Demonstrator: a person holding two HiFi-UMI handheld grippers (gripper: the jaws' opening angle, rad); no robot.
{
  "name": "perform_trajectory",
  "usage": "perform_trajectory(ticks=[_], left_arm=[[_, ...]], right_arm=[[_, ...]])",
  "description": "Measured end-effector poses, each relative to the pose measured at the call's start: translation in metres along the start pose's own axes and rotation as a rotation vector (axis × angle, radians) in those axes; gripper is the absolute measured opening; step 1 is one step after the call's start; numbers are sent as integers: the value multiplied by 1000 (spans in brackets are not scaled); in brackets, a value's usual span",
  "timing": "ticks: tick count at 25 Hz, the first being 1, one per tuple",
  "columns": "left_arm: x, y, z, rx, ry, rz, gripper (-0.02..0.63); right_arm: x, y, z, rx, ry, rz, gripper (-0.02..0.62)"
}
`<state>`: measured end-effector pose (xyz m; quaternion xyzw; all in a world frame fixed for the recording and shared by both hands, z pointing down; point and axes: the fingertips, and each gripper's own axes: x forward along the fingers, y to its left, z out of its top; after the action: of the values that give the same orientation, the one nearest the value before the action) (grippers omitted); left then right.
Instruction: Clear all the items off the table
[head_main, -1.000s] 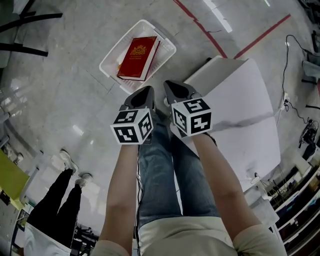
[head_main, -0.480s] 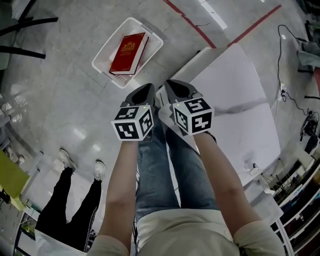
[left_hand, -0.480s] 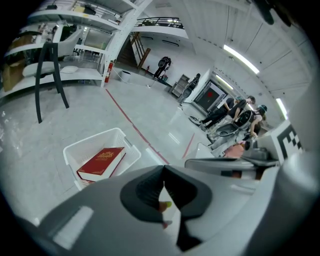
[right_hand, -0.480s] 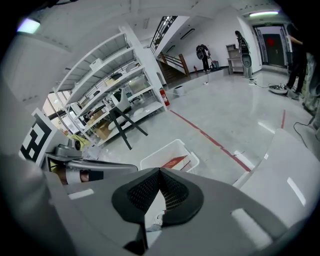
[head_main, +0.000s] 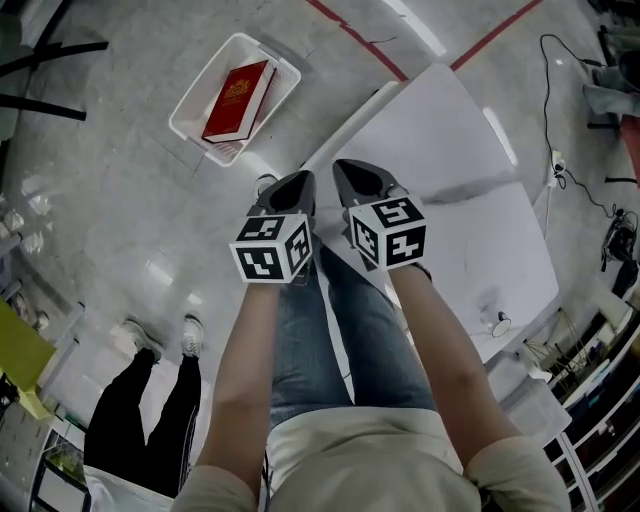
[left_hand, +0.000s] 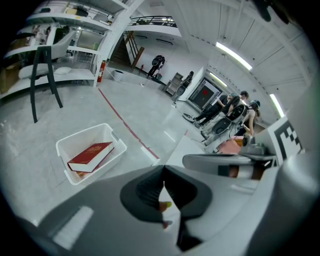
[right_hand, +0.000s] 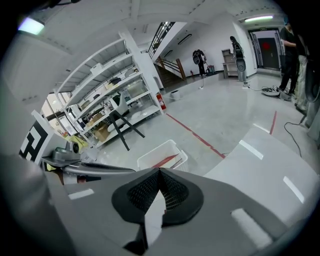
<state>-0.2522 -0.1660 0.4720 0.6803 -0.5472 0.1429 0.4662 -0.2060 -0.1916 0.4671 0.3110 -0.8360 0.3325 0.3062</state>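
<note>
floor: glossy grey, red tape lines | shelving | black chair | ceiling strip lights

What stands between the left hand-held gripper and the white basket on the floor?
Nothing visible: only bare floor lies between the left hand-held gripper and the white basket, which holds the red book.

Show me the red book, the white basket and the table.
red book (head_main: 238, 100): head view, on its front cover.
white basket (head_main: 200, 88): head view, on its left rim.
table (head_main: 450, 150): head view, on a bare part of its top.
</note>
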Motion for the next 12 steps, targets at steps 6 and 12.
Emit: perform_trajectory(ticks=[6, 12], left_arm=[[-2, -36, -18, 37, 4, -16, 9], [-7, -67, -32, 63, 0, -21, 9]], right_arm=[[-32, -13, -17, 16, -24, -14, -2], [-64, -23, -34, 33, -45, -29, -2]])
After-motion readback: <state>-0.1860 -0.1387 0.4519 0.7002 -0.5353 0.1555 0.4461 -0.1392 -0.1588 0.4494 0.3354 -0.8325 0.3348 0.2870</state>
